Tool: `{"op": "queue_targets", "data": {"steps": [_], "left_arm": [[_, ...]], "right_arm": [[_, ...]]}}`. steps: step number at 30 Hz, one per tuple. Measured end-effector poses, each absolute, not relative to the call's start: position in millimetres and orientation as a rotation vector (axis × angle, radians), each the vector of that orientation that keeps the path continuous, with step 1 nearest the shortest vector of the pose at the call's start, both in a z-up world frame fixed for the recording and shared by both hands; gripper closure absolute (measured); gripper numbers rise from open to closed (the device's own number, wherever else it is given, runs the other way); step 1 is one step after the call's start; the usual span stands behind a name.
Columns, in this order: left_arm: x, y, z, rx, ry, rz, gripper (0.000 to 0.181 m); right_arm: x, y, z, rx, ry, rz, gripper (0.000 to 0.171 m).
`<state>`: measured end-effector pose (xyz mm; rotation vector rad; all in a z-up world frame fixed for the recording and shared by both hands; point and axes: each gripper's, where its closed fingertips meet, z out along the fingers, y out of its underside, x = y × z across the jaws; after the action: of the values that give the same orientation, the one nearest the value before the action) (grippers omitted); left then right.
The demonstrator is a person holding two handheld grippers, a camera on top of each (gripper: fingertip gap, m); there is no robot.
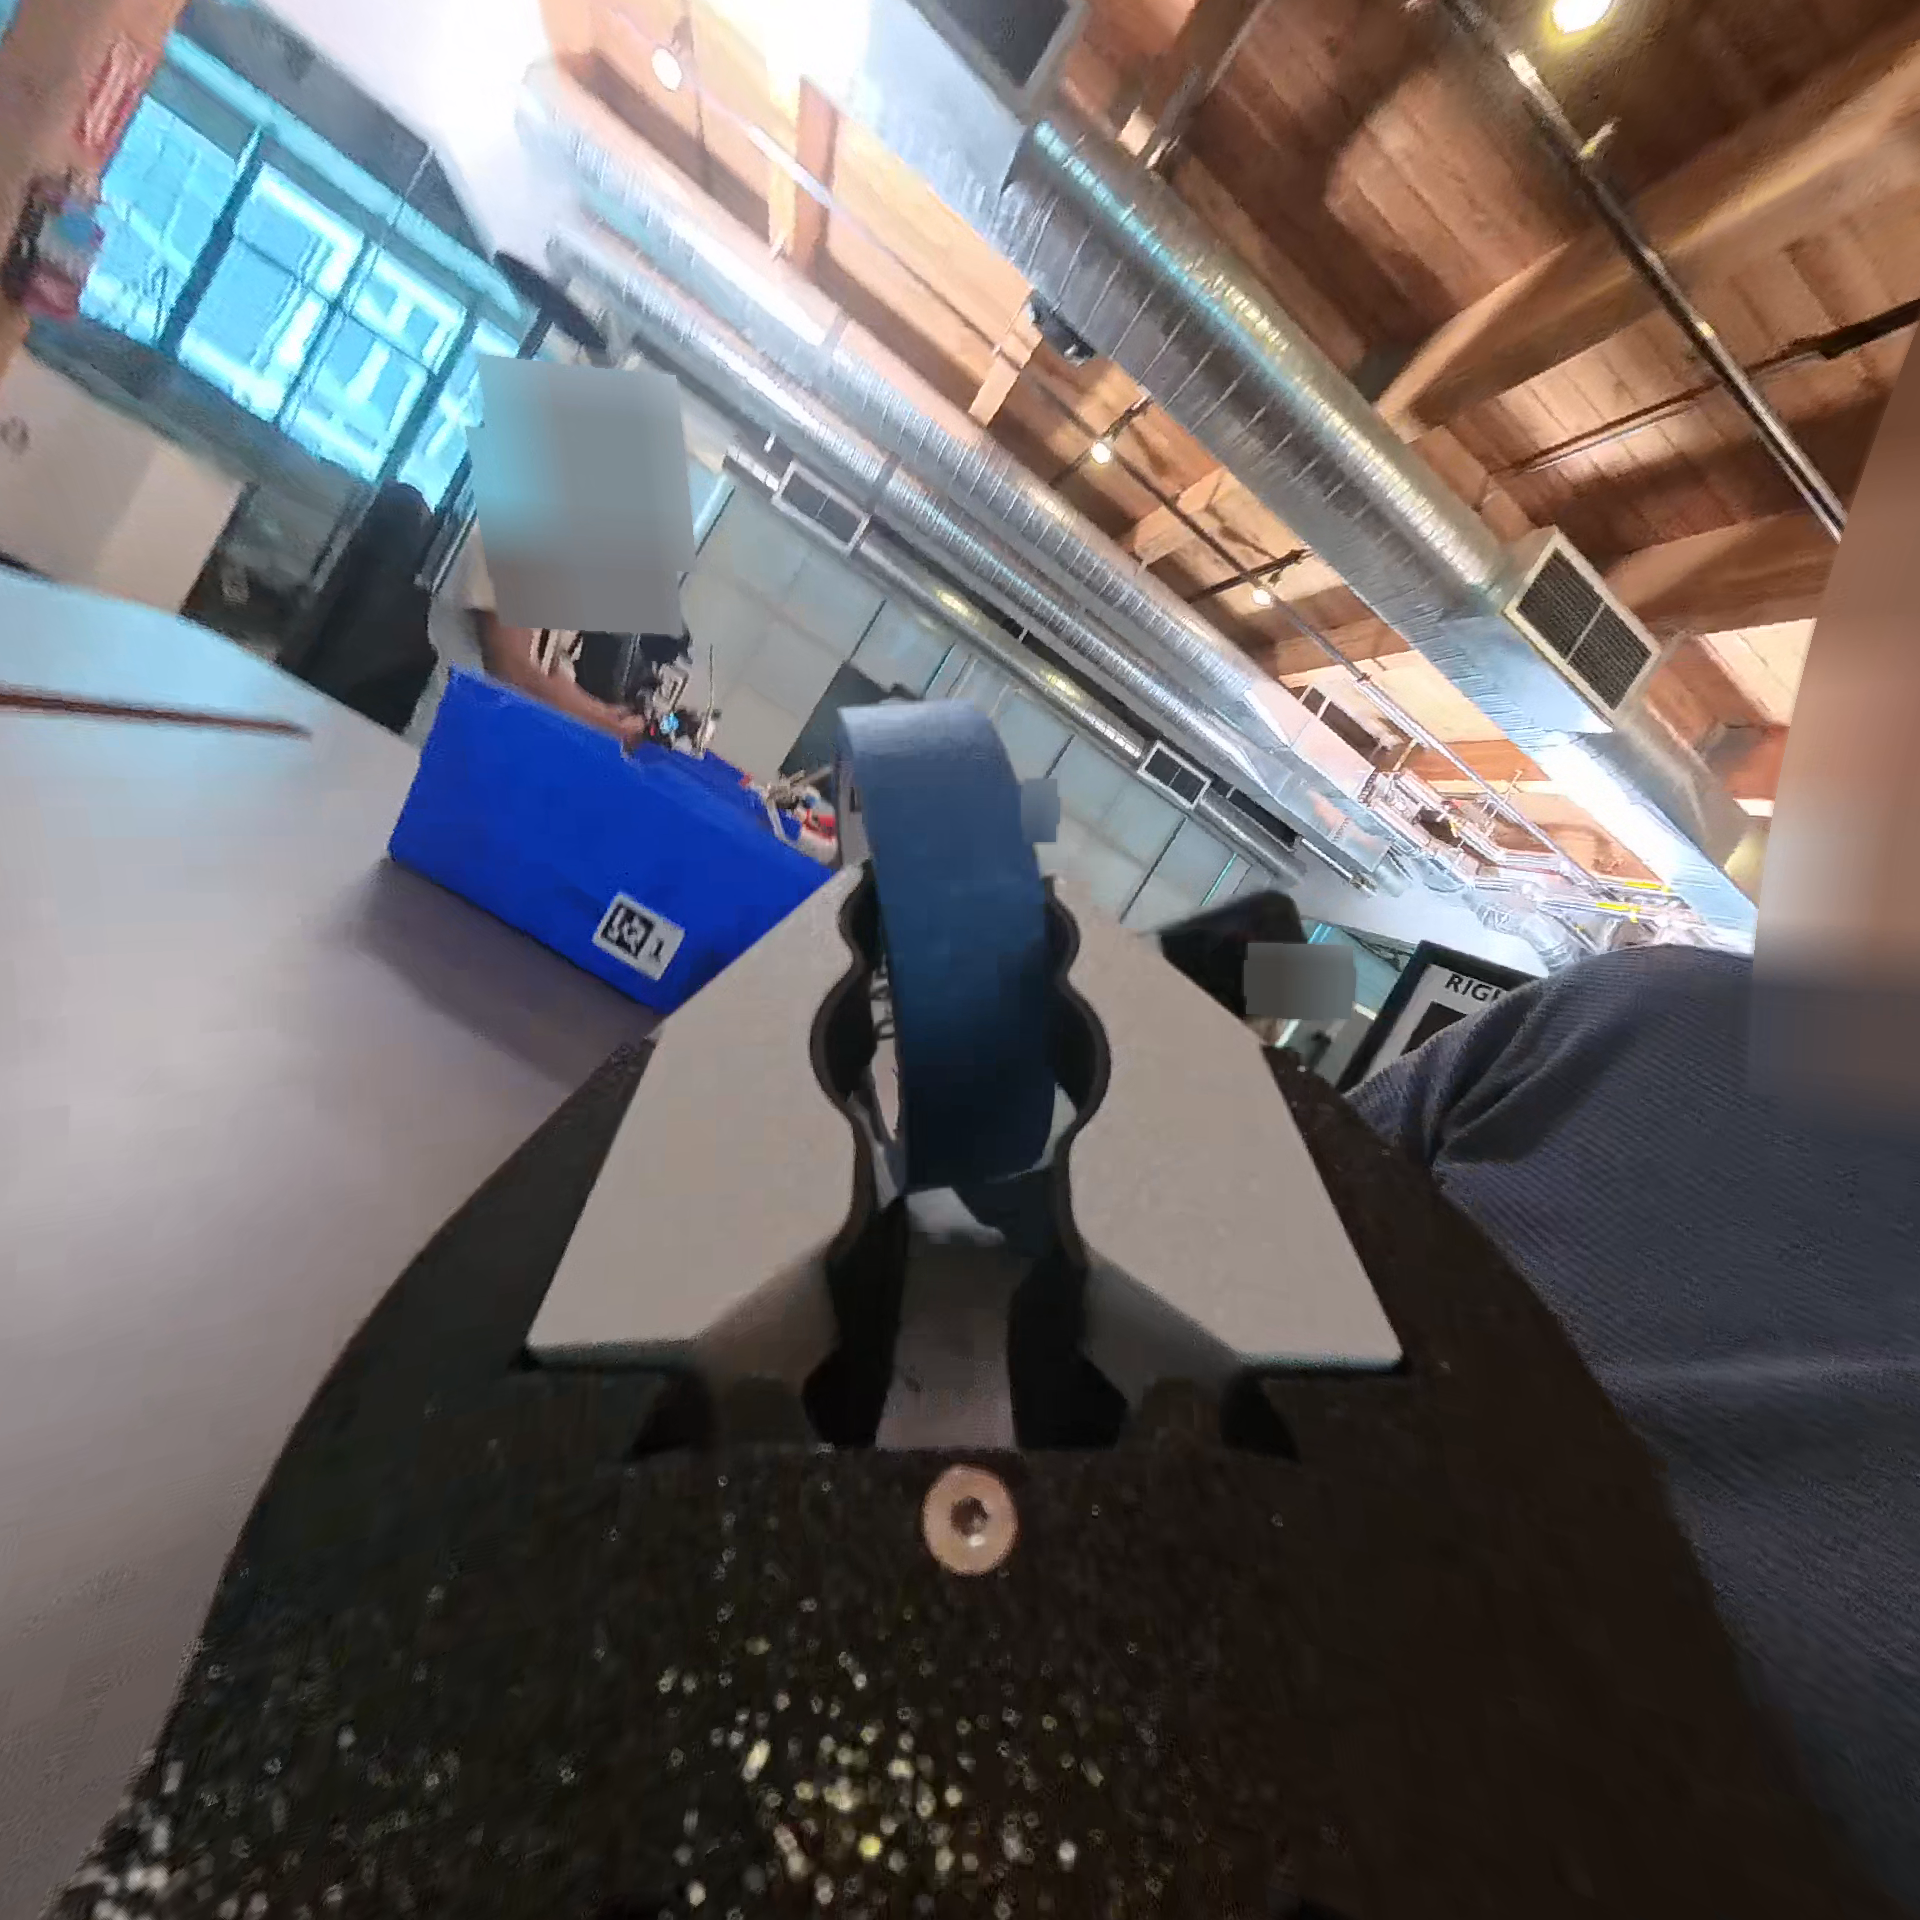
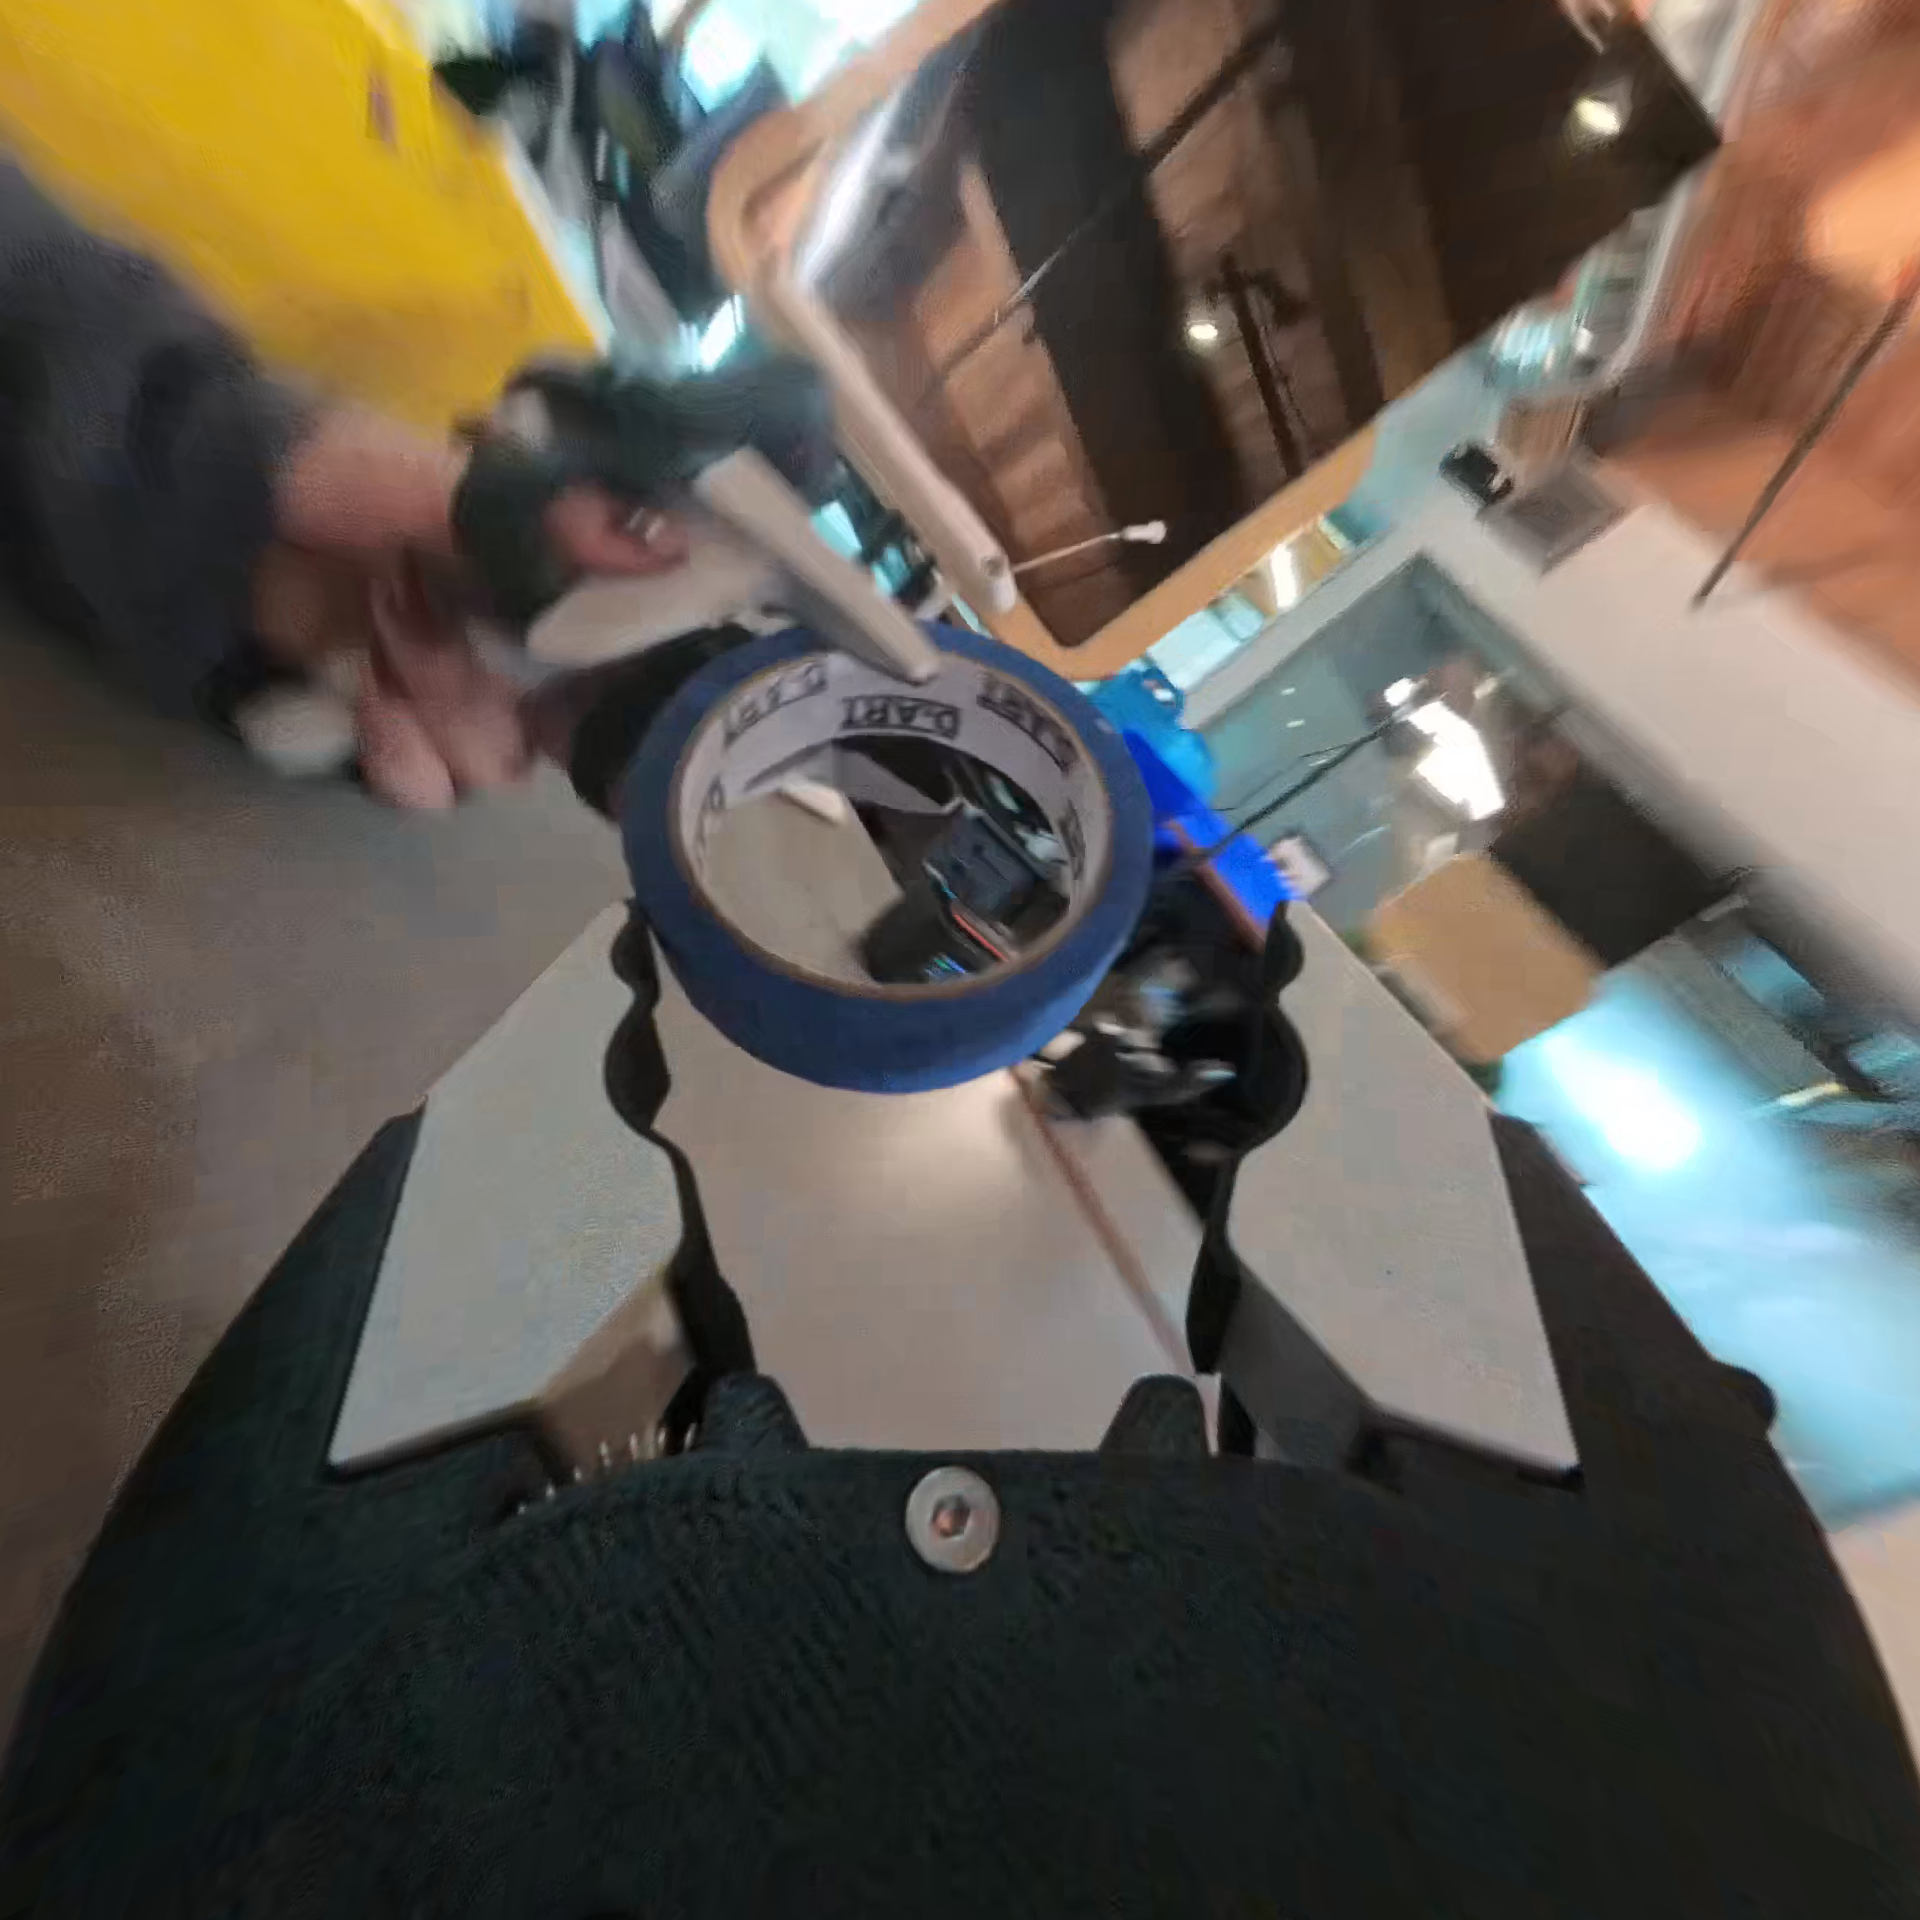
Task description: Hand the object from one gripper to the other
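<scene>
A roll of blue tape (image 1: 966, 987) stands edge-on between the fingers of my left gripper (image 1: 956, 894), which is shut on its band and holds it up above the table. In the right wrist view the same roll (image 2: 883, 1029) faces me ring-on, with a white printed core. One of the left gripper's fingers (image 2: 821, 566) comes down onto its far rim from the upper left. My right gripper (image 2: 951, 920) is open with its jaws wide apart. The roll's near edge sits level with the right fingertips, closer to the left one. I cannot tell whether it touches that one.
A blue bin (image 1: 582, 821) with a square marker tag stands on the grey table (image 1: 208, 935). A person's dark sleeve (image 1: 1662, 1247) fills the right side. A hand (image 2: 395, 623) holds the left gripper. A yellow surface (image 2: 260, 187) lies behind it.
</scene>
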<state>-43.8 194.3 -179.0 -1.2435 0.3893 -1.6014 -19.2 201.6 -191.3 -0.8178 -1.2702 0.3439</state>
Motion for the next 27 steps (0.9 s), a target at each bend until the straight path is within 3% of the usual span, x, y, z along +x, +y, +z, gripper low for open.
{"op": "queue_targets", "data": {"steps": [5,8,11,12,14,18,24,27], "left_arm": [[-42.4,189.8,-183.3,-1.257,0.504,-1.446,0.155],[-31.2,180.3,-183.0,-1.233,0.591,-1.435,0.155],[-23.7,178.7,-188.1,-1.269,0.619,-1.45,0.154],[-24.9,182.2,-188.7,-1.285,0.581,-1.477,0.154],[-28.7,191.7,-191.6,-1.322,0.487,-1.52,0.153],[-37.8,209.3,-197.2,-1.387,0.279,-1.679,0.093],[-54.7,220.1,-196.3,-1.343,0.065,-1.879,0.098],[-65.8,228.8,-200.3,-1.333,-0.054,-1.91,0.098]], "right_arm": [[-13.2,195.9,-170.8,-1.173,-1.026,1.369,0.07],[-13.2,204.0,-185.1,-1.401,-0.935,1.713,0.081],[-12.9,192.9,-193.4,-1.423,-0.983,1.877,0.127],[-13.2,194.3,-193.3,-1.406,-0.984,1.845,0.143],[-13.4,198.6,-193.4,-1.37,-1.024,1.684,0.144],[-13.5,210.1,-196.8,-1.144,-1.2,0.954,0.144],[-40.9,177.1,-228.8,-0.434,-1.538,-0.195,0.144],[-46.3,173.3,-225.1,-0.288,-1.468,-0.375,0.144]]}}
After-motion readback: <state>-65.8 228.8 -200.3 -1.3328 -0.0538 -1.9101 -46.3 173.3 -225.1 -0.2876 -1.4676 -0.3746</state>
